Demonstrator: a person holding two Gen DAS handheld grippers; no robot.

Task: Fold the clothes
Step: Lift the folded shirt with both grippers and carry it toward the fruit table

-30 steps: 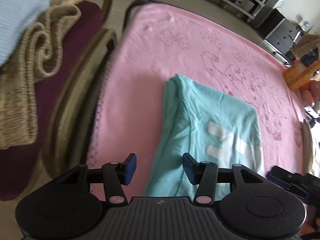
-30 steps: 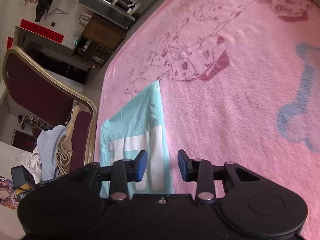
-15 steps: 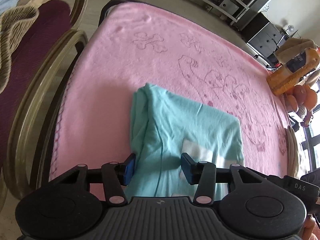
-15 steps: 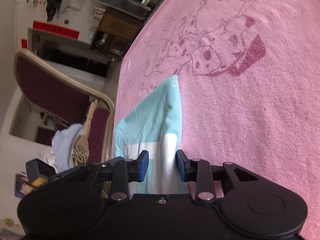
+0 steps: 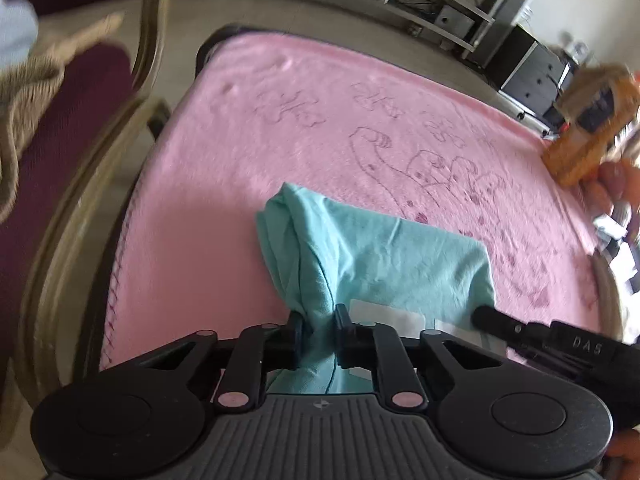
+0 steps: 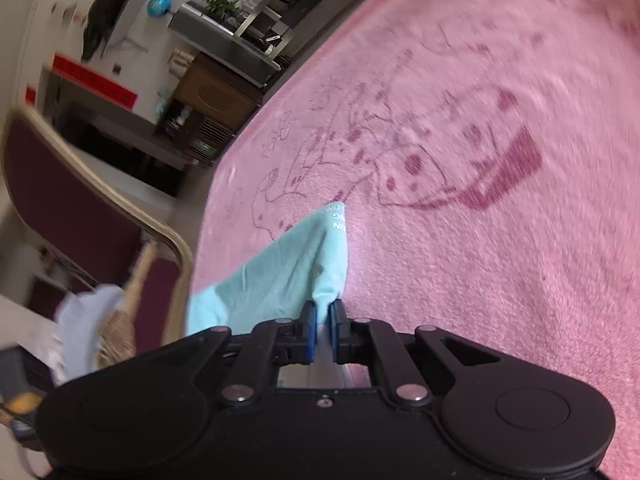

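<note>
The left gripper (image 5: 319,330) had just closed on a bunched fold of the turquoise T-shirt (image 5: 372,256), its blue pads pinching the cloth at the near edge so that the fabric rose in a ridge toward them. The right gripper (image 6: 324,330) had likewise just clamped shut, a thin layer of the same shirt (image 6: 288,276) caught between its pads, with the fabric lifting off the surface in a tent shape. In the left wrist view, the black tip of the right gripper (image 5: 486,316) showed against the shirt's right near corner. The folded shirt, with a white printed panel (image 5: 386,314) partly visible, lay on a pink blanket (image 5: 320,120) patterned with darker pink outline drawings. Beside the blanket stood a chair (image 5: 60,160) with a maroon seat and gilt frame, carrying a beige knitted garment (image 5: 24,96) and a pale blue one (image 6: 86,320). Both views were slightly blurred.
</note>
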